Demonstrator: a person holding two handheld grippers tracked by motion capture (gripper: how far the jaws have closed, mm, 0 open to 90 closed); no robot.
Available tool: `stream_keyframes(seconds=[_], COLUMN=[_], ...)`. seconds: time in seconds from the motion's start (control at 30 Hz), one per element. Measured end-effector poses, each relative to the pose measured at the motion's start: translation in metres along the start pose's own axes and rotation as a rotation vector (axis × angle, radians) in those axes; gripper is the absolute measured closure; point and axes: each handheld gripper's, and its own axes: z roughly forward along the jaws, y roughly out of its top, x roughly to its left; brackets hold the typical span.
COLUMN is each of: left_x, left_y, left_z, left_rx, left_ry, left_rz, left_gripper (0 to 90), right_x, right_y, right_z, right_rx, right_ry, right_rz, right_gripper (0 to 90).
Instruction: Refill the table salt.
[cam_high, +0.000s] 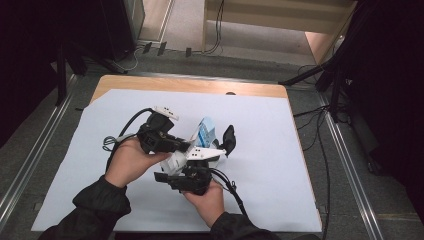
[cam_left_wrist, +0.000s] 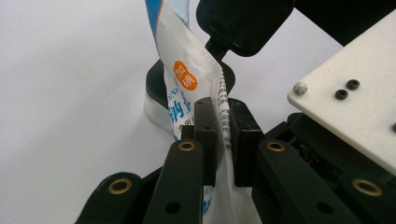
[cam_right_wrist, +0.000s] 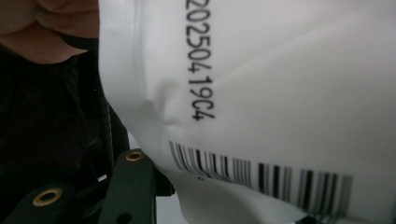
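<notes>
Left gripper (cam_left_wrist: 223, 140): jaws nearly together, pads clamped on the crimped edge of one pouch (cam_left_wrist: 196, 93), white with blue print and an orange round badge. Pouch held upright between both grippers, above the middle of the tabletop, closer to the near edge than the far one. In the high view, same pouch (cam_high: 204, 131) seen rising between the left gripper (cam_high: 186, 146) and the right gripper (cam_high: 226, 145).

Right gripper: one jaw tip seen standing up beside the pouch in the high view, the other hidden behind the pack. In the right gripper view, back of the pouch (cam_right_wrist: 280, 102) pressed close to the lens, with one printed code line and one barcode; one black jaw visible at lower left, apparently off the film, so jaws probably part open, though grip not clear from so close. Counted as loose rather than clamped.

Two hands: left hand (cam_high: 131, 161) wrapped round the left gripper body, right hand (cam_high: 207, 201) under the right one, both in dark sleeves entering from the near edge. Two cables trailing, one from each gripper.

Beyond: one pale sheet (cam_high: 280, 165) covering most of the wooden table (cam_high: 200, 85), bare wood showing along the far edge.
</notes>
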Motion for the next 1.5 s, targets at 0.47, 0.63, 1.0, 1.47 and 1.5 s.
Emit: stream_keyframes(seconds=[0.47,0.63,1.0,1.47,1.5], left_x=[0.0005,0.0013,0.0013,0.0006,0.0008], left_y=[0.0009,0.0007,0.0005,-0.0002,-0.0002], left_z=[0.0009,0.0007,-0.0008,-0.0005,-0.0005], left_rx=[-0.010,-0.013,-0.029,-0.029,-0.029], left_ry=[-0.012,-0.016,-0.018,-0.017,-0.016], left_rz=[-0.003,-0.003,-0.004,0.004,0.005], left_gripper=[84.7,84.3,83.2,82.8,82.8], right_x=[0.0002,-0.0003,-0.0009,-0.0005,-0.0005], right_y=[0.0003,0.0006,0.0021,0.0018,0.0017], right_z=[0.0001,-0.0009,-0.0014,-0.0007,-0.0006], right_rx=[0.000,-0.010,-0.026,-0.019,-0.019], right_ry=[-0.010,0.008,0.024,0.024,0.023], right_rz=[-0.005,0.005,0.009,0.001,0.001], right_gripper=[61.6,62.3,62.9,62.9,62.9])
